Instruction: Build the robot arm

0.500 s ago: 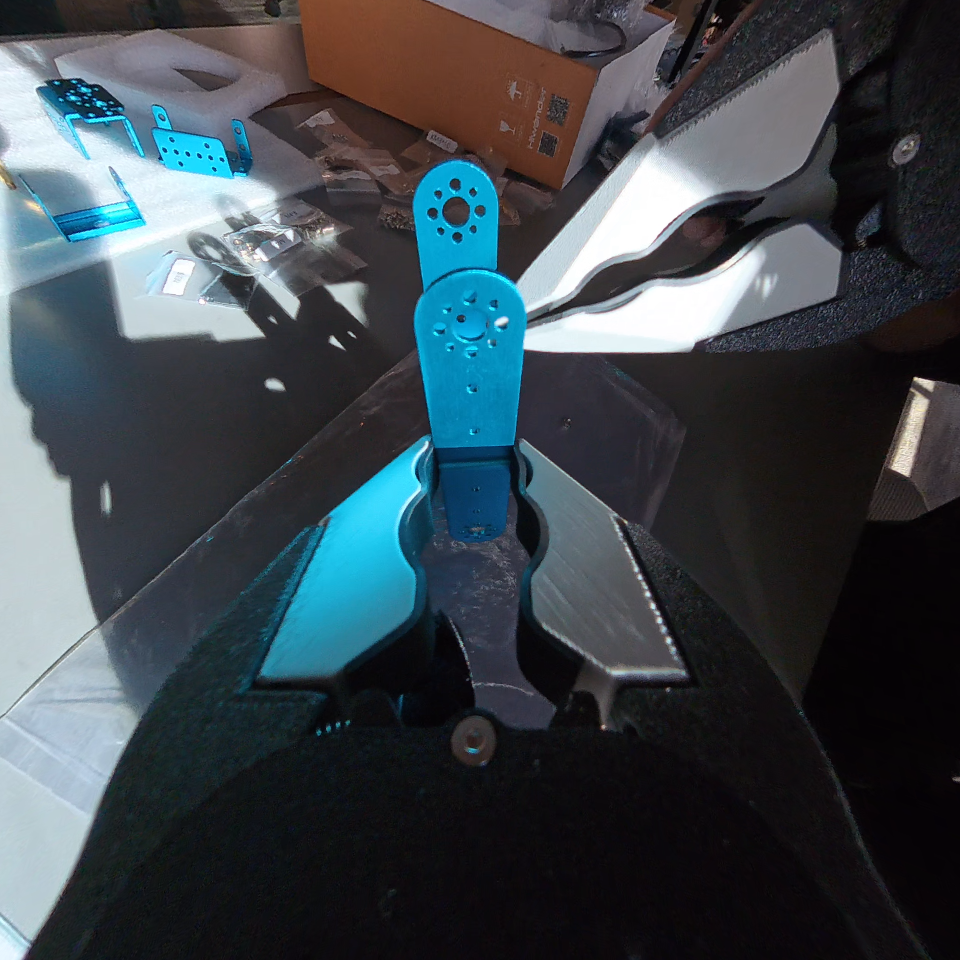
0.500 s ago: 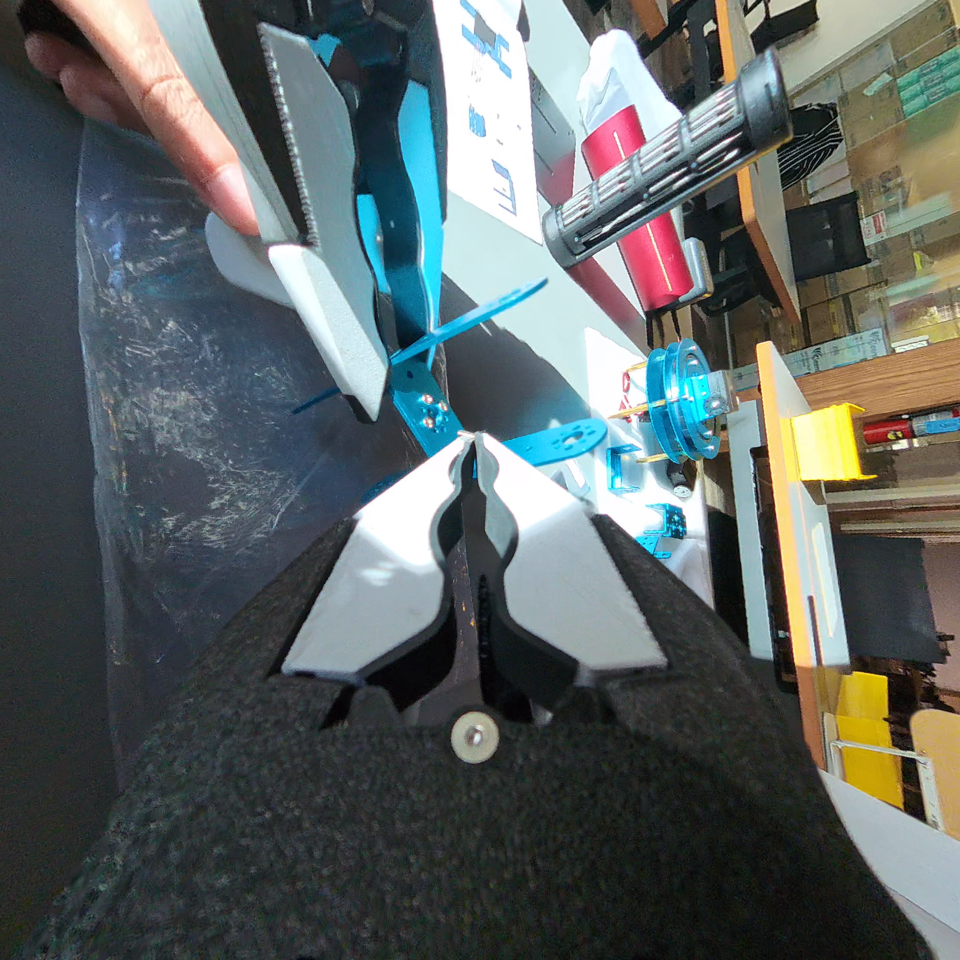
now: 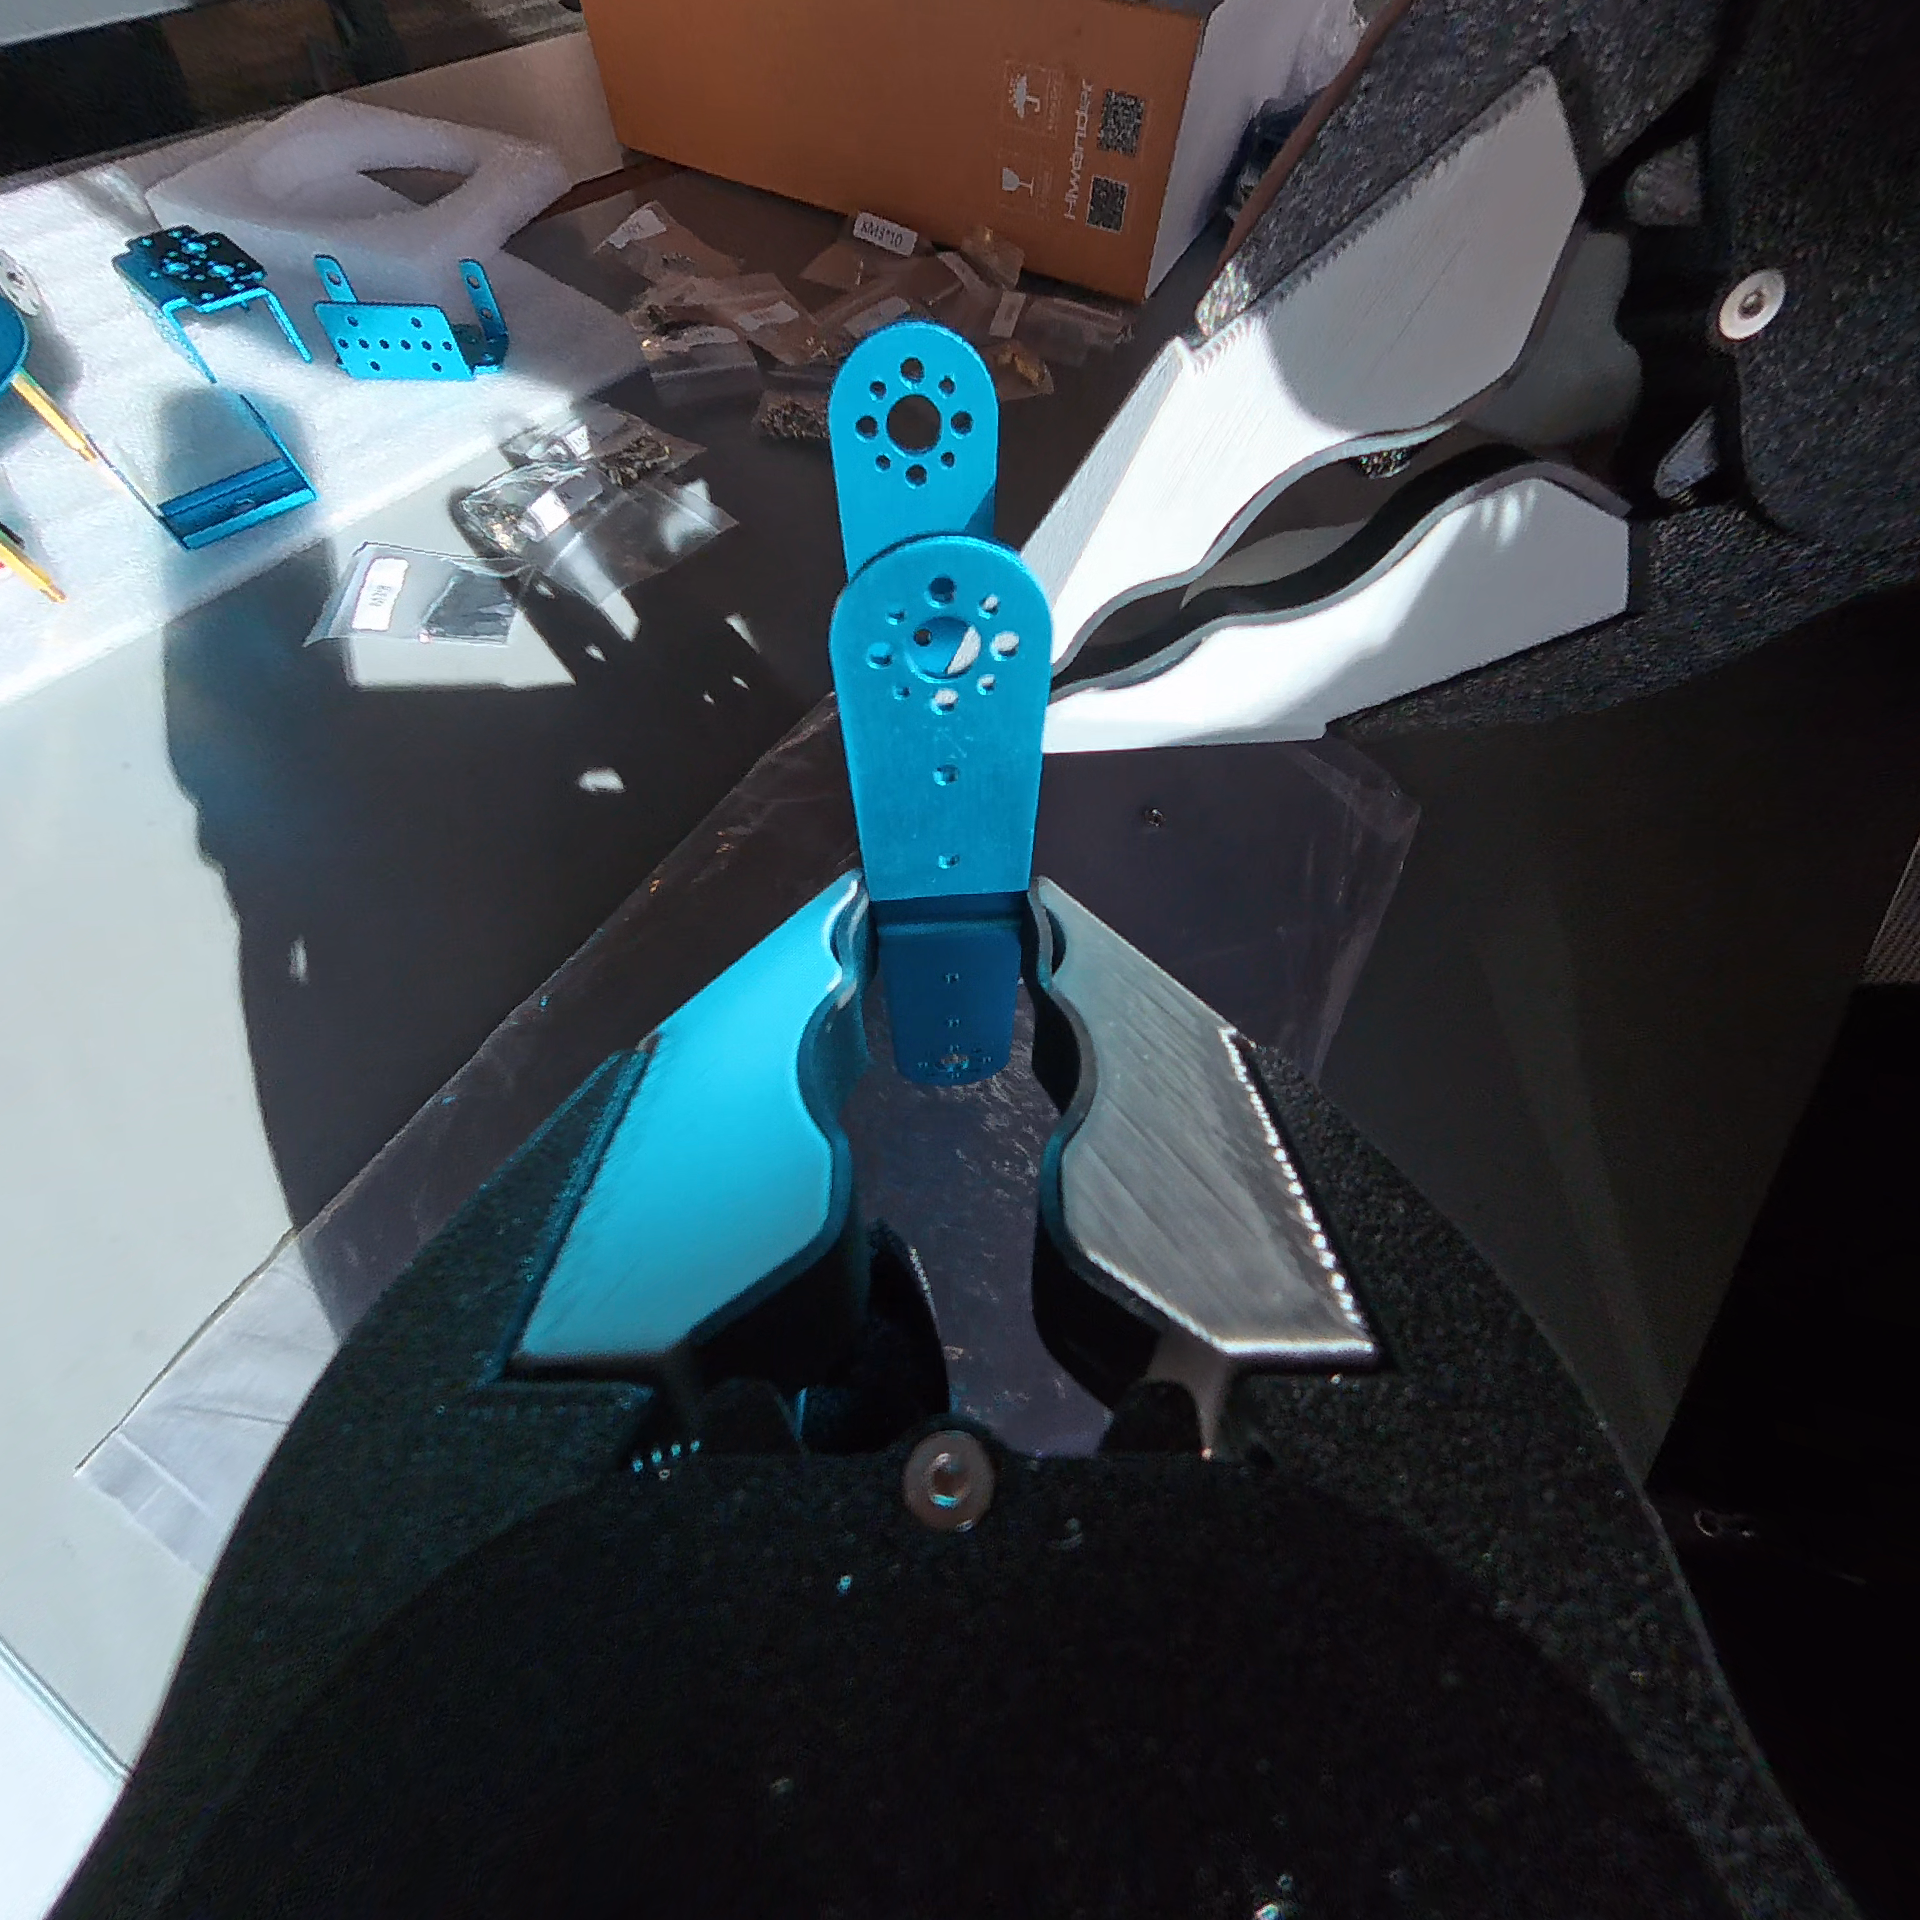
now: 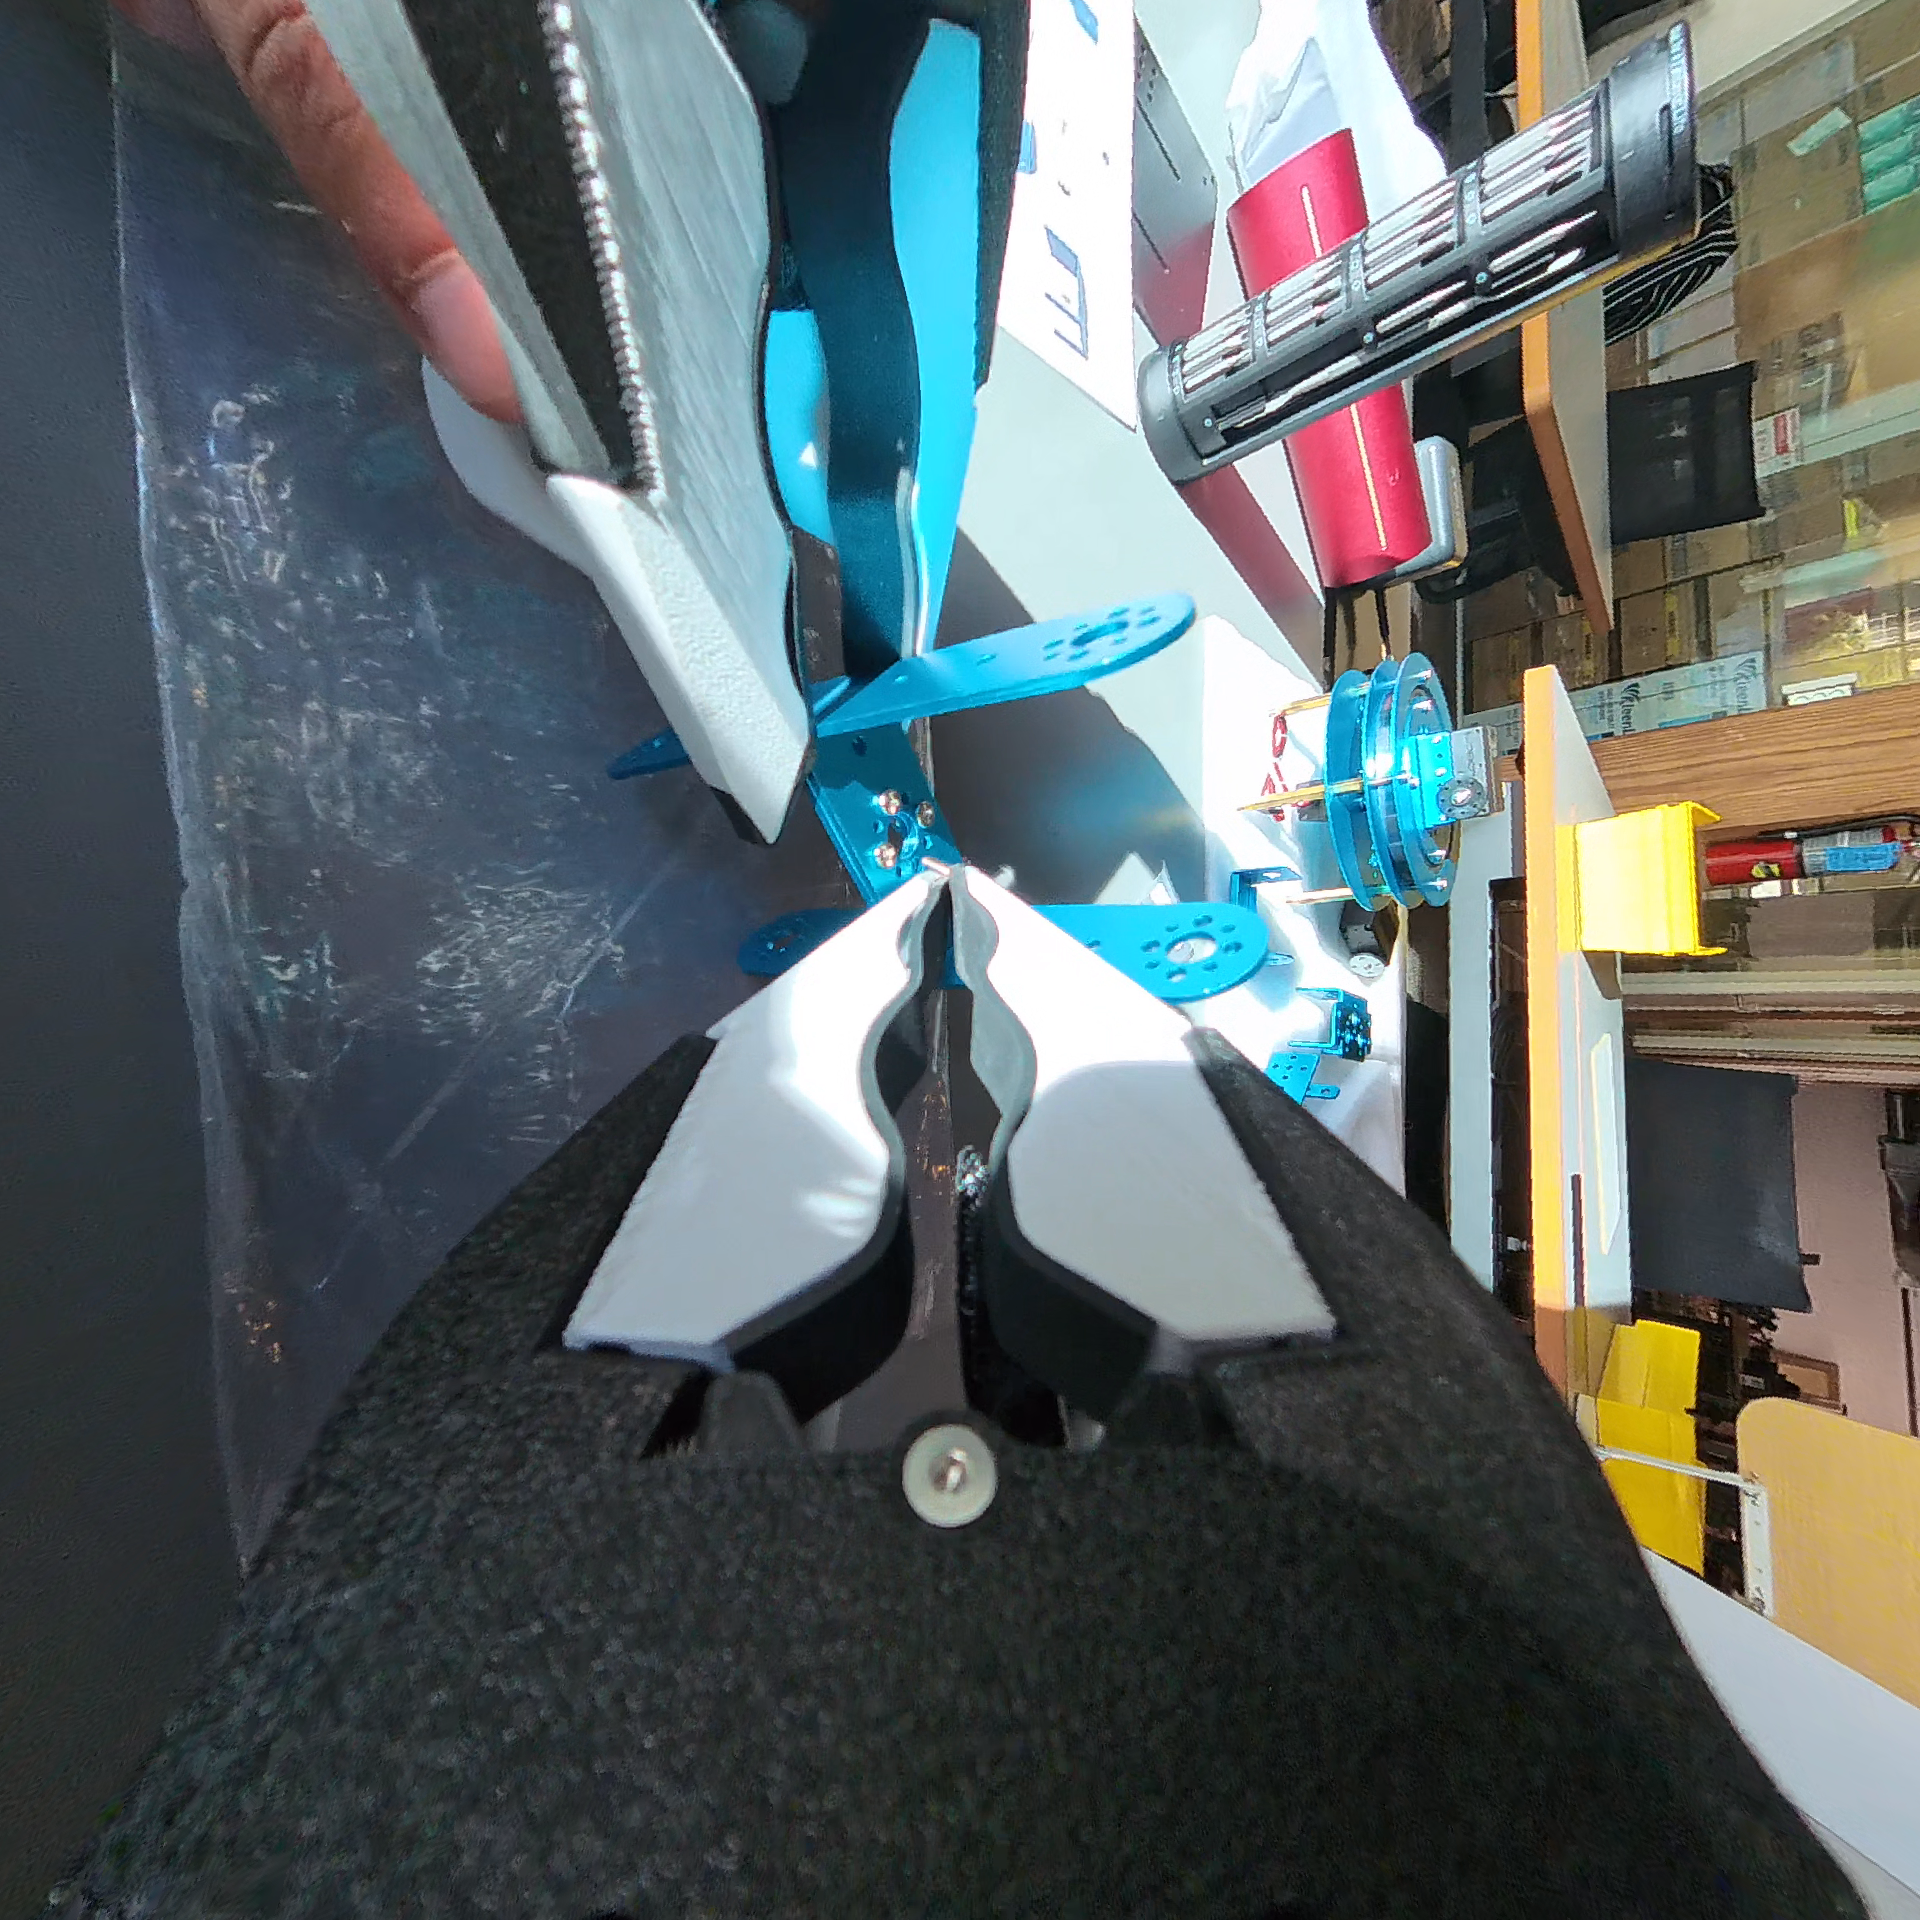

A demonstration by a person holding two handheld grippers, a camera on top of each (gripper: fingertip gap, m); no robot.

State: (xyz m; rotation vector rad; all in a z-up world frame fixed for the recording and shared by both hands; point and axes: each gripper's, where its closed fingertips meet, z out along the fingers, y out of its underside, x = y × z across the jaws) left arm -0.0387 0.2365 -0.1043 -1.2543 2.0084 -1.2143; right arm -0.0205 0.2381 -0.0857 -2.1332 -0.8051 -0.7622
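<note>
Blue perforated U-shaped metal bracket (image 3: 940, 748) clamped in left tool (image 3: 948, 914), right tool (image 4: 943, 883) pinched shut on a small screw (image 4: 935, 865) against the bracket, brown cardboard box (image 3: 894, 114) beyond the left tool, contents unclear, red cylinder (image 4: 1340, 353) in right view only.

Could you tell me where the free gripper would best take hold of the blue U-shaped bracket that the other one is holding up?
Probably the far arm of the blue bracket, pinched across its flat faces from the right, where the right gripper sits. The left gripper clamps the base, leaving both rounded, perforated arms exposed.
</note>
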